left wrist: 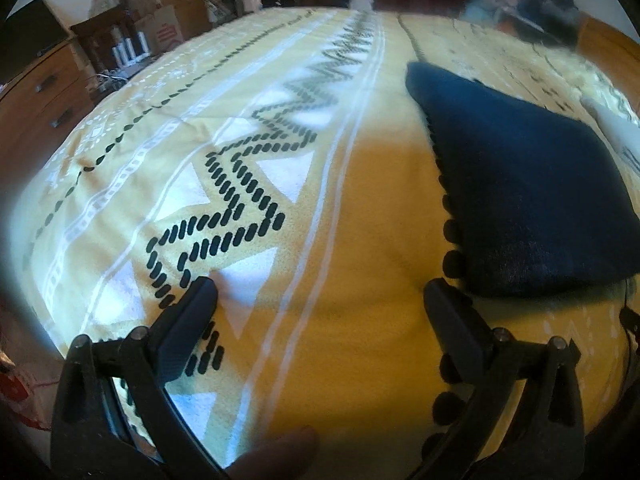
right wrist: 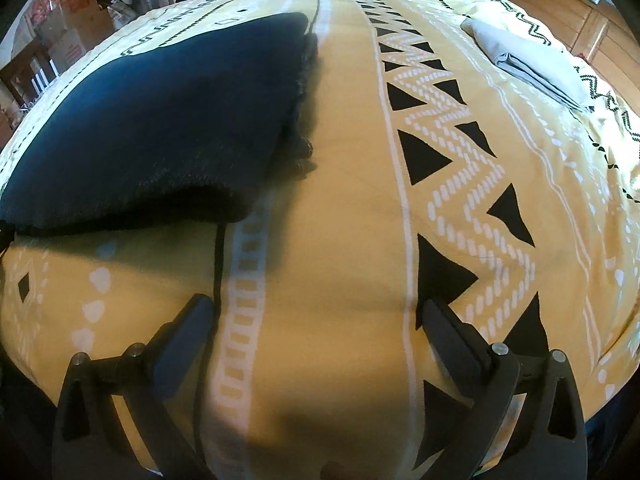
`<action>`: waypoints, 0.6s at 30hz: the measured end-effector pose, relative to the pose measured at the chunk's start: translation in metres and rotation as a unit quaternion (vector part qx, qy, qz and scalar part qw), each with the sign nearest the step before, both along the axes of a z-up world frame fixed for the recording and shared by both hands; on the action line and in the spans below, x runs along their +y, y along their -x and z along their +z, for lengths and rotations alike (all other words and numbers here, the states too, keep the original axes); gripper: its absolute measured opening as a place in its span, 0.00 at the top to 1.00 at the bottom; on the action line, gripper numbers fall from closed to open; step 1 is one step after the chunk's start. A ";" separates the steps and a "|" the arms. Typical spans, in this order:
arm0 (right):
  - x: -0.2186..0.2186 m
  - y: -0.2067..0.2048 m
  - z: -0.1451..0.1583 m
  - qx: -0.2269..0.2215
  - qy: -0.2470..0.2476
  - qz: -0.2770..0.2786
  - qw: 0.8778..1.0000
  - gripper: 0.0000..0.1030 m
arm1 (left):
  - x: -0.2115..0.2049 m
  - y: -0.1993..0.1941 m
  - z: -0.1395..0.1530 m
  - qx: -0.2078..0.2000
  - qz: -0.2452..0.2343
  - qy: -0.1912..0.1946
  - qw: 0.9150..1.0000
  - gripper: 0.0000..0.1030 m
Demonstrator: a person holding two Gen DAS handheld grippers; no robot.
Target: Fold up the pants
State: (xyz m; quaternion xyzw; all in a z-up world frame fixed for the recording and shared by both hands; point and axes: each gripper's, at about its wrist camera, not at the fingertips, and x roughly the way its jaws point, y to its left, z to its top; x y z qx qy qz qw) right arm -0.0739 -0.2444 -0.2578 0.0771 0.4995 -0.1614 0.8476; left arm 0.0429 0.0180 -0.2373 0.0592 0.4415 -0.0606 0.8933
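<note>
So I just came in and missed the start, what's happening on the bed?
A person holds a pair of tongs in each hand over a yellow patterned bedspread. The dark navy pants lie in a compact folded bundle, touched by neither. Left tongs and right tongs are both open and empty. A folded grey cloth lies farther off.

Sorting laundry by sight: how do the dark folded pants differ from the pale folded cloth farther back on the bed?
The pants are dark navy; the cloth is pale grey. The pants look bulkier and lie near the camera on the left; the cloth looks thinner and lies far off to the right. Both are folded, rest on the yellow bedspread, and neither tool touches them.
</note>
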 end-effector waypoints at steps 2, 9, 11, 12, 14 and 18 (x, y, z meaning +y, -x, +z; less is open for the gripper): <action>-0.003 -0.001 -0.001 -0.001 -0.003 0.000 1.000 0.00 | 0.002 -0.005 0.002 0.015 -0.026 -0.002 1.000 0.00; -0.008 -0.002 0.003 0.019 -0.022 0.029 0.999 0.00 | 0.015 -0.009 0.002 0.020 -0.081 0.019 0.996 0.00; -0.009 -0.001 0.003 0.016 -0.023 0.031 0.999 0.00 | 0.016 -0.009 0.000 0.016 -0.078 0.024 0.997 0.00; -0.009 -0.002 0.002 0.016 -0.022 0.032 0.999 0.00 | 0.015 -0.010 0.000 0.015 -0.076 0.025 0.997 0.00; -0.008 -0.003 0.002 0.018 -0.018 0.036 0.999 0.00 | 0.014 -0.011 0.000 0.014 -0.076 0.021 0.997 0.00; -0.008 -0.005 0.002 0.020 -0.013 0.049 0.999 0.00 | 0.015 -0.012 0.001 0.019 -0.082 0.022 0.996 0.00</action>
